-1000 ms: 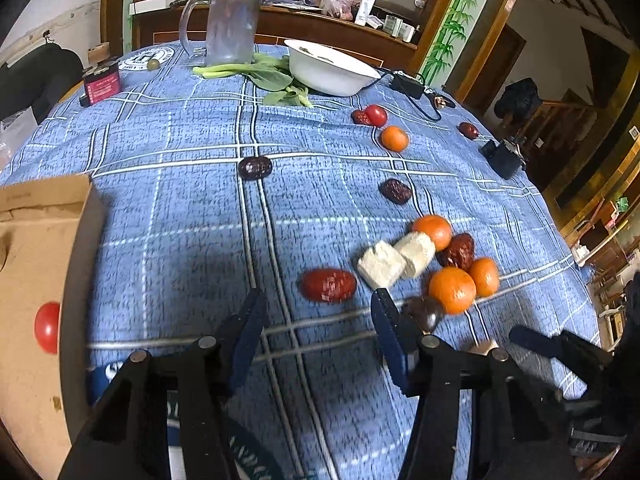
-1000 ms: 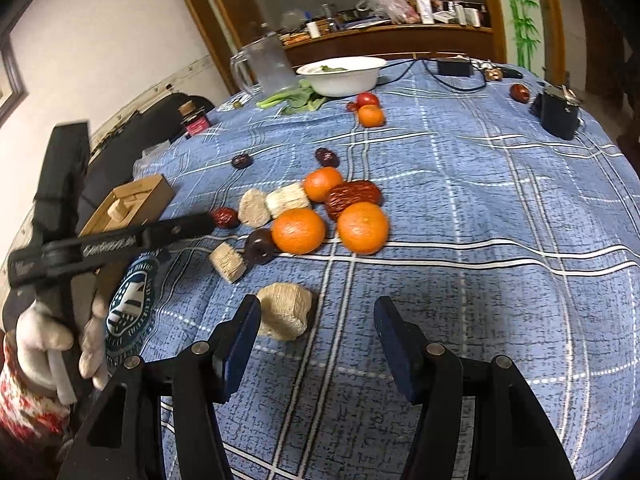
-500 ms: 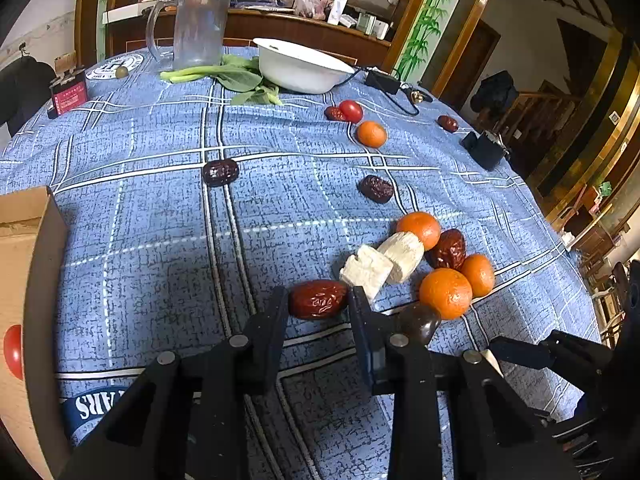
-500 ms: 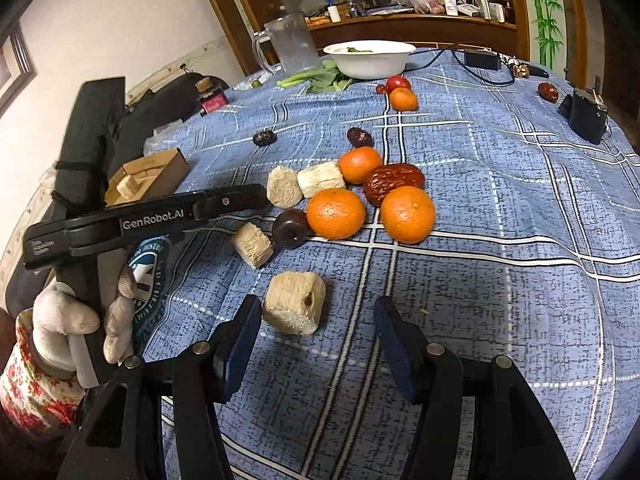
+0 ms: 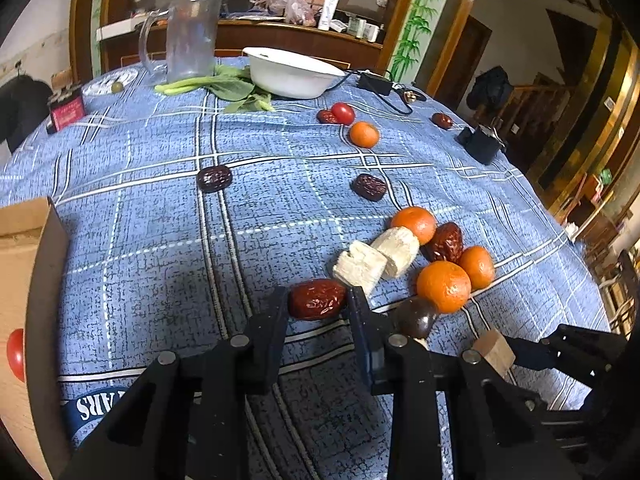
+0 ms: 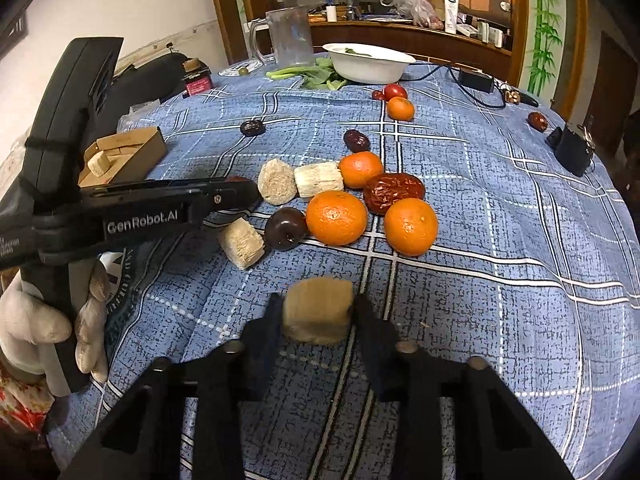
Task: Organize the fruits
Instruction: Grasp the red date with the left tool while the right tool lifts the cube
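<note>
My left gripper (image 5: 318,306) is shut on a wrinkled red date (image 5: 318,299) lying on the blue checked cloth (image 5: 160,220). In the right wrist view, my right gripper (image 6: 318,320) has a pale fibrous chunk (image 6: 318,310) between its fingers. Its jaws are closing and the pads press on the chunk's sides. Just beyond lie several oranges (image 6: 336,218), another red date (image 6: 394,192), a dark round fruit (image 6: 285,228) and more pale chunks (image 6: 242,242). A gloved hand (image 6: 36,328) carries the left gripper (image 6: 224,196), seen side-on at the left.
A cardboard box (image 5: 40,280) at the left holds a tomato (image 5: 16,354); in the right wrist view the box (image 6: 132,152) holds pale chunks. Far back stand a white bowl (image 5: 292,74), a glass jug (image 5: 192,38) and greens (image 5: 232,90). Loose dates, an orange and a tomato dot the cloth.
The left jaws closed on the red date during the first half second and have held since. The right jaws, wide until half a second ago, have closed onto the pale chunk.
</note>
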